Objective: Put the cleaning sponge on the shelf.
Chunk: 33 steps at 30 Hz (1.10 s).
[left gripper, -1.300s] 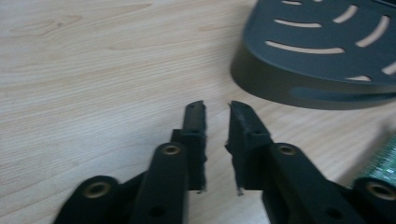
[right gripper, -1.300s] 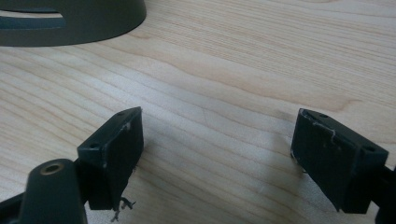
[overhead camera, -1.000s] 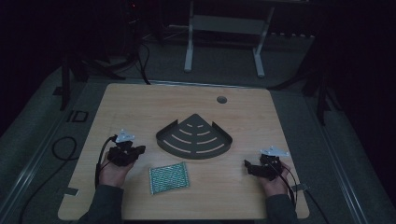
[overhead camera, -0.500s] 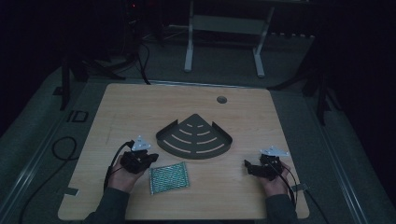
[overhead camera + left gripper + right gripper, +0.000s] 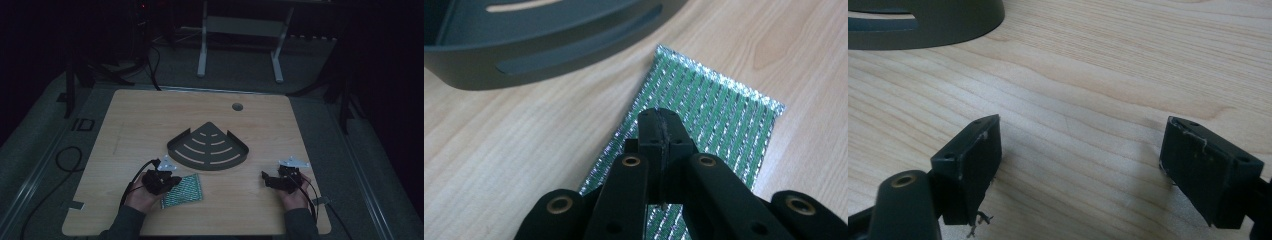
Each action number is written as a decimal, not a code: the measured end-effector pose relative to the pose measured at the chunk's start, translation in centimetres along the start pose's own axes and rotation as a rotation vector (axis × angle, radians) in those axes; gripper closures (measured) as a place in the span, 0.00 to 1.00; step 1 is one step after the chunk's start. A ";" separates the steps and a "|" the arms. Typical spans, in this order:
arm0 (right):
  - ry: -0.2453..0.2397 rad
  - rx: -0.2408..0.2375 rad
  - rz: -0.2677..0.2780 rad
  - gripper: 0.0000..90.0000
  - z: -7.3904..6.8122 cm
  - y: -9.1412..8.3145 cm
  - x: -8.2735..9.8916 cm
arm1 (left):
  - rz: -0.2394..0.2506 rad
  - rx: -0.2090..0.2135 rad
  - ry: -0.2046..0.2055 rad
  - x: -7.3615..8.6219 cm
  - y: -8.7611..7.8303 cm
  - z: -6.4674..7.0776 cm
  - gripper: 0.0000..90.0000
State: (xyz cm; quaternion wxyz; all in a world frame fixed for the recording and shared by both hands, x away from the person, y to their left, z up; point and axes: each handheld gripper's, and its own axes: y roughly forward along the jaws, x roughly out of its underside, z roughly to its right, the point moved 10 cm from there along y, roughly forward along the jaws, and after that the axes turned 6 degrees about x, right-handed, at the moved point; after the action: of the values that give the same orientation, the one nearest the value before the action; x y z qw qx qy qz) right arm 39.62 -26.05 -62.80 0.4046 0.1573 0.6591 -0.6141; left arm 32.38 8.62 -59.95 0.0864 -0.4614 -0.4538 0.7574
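Change since earlier frames: we see the left gripper (image 5: 161,180) shifted from the near-left part of the counter (image 5: 150,115) toward its near-middle; it now sits at the left edge of the green mesh pad (image 5: 183,190). The right gripper (image 5: 278,180) has kept its place.
Left gripper state: jaws fully closed against each other, with nothing pinched between them, as the left gripper view (image 5: 659,131) shows. The tips hover over the pad's near end; we cannot tell whether they touch it.
Right gripper state: jaws wide apart and empty (image 5: 1080,165), with bare wood between them, near the counter's near-right corner.
Green mesh pad: lies flat near the counter's near edge, left of centre, just in front of the rack's curved rim and apart from it (image 5: 714,120).
Dark corner rack: a fan-shaped slotted tray (image 5: 207,147) at the counter's middle, point toward the far edge.
Reason for posture: we judge that the closed left jaws are placed to press or slide the pad, since a flat sheet offers no edge to pinch; the right gripper waits open, clear of the work.
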 end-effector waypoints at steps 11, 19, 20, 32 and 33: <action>0.000 0.000 0.000 0.18 0.0 0.0 0.0 | -0.046 -0.016 0.002 1.2 0.0 -0.2 1.00; 0.000 0.000 0.000 0.18 0.0 0.0 0.0 | -0.060 -0.052 -0.017 2.6 -1.4 -1.6 1.00; 0.001 0.000 0.001 0.18 0.0 0.0 0.0 | -0.060 -0.057 -0.024 2.8 -1.6 -1.9 1.00; 0.001 0.000 0.000 0.18 0.0 0.0 0.0 | -0.082 -0.169 -0.136 5.2 -4.3 -5.3 1.00; 0.000 0.000 0.000 0.18 0.0 0.0 0.0 | -0.081 -0.168 -0.146 5.3 -4.4 -5.3 1.00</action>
State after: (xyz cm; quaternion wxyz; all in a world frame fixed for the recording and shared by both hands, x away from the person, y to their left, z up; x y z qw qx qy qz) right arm 39.62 -26.04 -62.80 0.4046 0.1576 0.6592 -0.6140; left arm 32.28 17.32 -60.76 0.0447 -0.3921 -0.5390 0.7441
